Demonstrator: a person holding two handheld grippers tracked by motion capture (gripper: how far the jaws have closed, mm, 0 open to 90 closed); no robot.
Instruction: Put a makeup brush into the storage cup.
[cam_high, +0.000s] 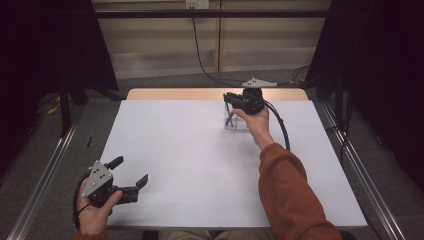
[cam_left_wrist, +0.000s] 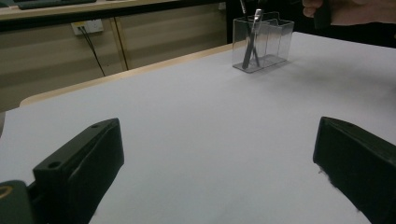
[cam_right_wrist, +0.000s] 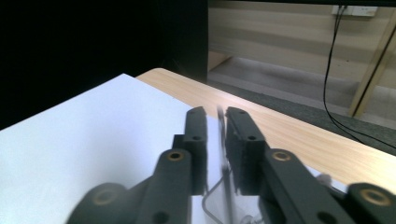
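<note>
Left claw (cam_high: 131, 172) open wide near table edge; right claw (cam_right_wrist: 216, 122) slightly parted around pen (cam_right_wrist: 219, 116) over clear holder (cam_left_wrist: 263, 41).

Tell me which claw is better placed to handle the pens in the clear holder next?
Probably the right claw: it hangs directly over the clear holder with a pen between its jaws. The left claw rests open at the near table corner.

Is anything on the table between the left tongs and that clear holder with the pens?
Nothing visible. From the left tongs, standing open, bare white table runs up to the clear holder. The right tongs hang over the holder from above, off that path.
</note>
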